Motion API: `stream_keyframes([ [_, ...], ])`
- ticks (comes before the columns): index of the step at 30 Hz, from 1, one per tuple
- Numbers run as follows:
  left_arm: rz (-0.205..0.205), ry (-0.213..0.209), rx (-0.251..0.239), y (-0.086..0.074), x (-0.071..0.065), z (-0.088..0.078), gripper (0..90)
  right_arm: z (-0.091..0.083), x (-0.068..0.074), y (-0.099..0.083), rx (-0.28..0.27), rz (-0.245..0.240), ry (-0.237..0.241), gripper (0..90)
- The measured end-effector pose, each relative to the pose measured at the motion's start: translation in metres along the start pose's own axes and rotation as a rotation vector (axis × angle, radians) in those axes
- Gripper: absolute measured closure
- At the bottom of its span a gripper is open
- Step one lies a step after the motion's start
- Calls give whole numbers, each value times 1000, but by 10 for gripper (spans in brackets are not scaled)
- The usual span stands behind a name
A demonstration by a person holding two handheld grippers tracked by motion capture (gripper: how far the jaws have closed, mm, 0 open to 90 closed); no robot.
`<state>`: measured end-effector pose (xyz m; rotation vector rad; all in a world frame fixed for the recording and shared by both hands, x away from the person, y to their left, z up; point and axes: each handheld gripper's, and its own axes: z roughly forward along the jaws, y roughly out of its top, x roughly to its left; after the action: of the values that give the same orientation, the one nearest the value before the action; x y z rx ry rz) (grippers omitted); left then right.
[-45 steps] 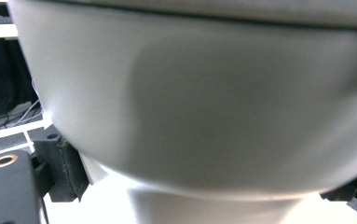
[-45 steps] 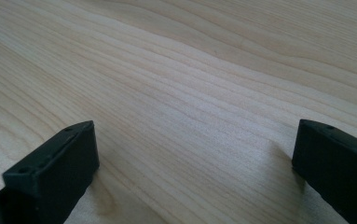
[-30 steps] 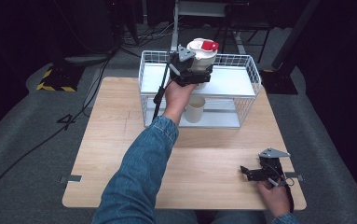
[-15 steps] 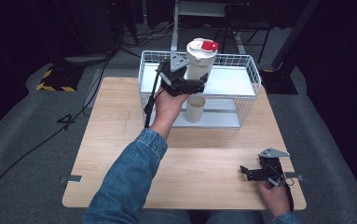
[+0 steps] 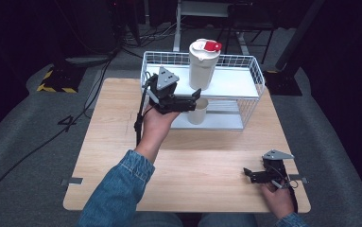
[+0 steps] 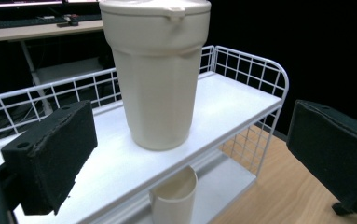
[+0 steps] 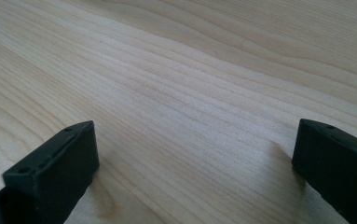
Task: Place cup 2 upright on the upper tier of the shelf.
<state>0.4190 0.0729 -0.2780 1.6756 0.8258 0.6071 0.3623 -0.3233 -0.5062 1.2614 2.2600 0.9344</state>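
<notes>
Your left tongs (image 5: 188, 98) have released the lidded container (image 5: 203, 64), now upright on the rack's top shelf (image 5: 235, 82), and withdrawn toward 7 o'clock. Placement appears complete. Your right tongs (image 5: 259, 174) rest spread on the bench (image 5: 112, 142).

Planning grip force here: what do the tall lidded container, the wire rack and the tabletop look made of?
Tall container: likely matte cream plastic, with moulded ridges and a snap lid. Rack: thin metal wire, probably white-coated, with a smooth white shelf. Tabletop: pale wood or wood-look laminate, with visible grain.
</notes>
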Motion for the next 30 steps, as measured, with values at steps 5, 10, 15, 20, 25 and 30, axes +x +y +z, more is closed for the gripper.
stream_keyframes([
  [5,6,-3,13,-10,-2,-14,24,0,0,0,0,0,0,5],
  [10,7,-15,40,-21,-5,-25,24,0,0,0,0,0,0,5],
  [15,38,-13,70,-34,-7,-36,24,0,0,0,0,1,0,5],
  [20,59,-13,110,-47,-7,-43,24,0,0,0,1,2,0,5],
  [25,59,-23,150,-67,-6,-50,24,0,0,0,1,2,0,5],
  [30,27,-29,181,-88,-1,-57,26,0,0,0,1,2,0,5],
])
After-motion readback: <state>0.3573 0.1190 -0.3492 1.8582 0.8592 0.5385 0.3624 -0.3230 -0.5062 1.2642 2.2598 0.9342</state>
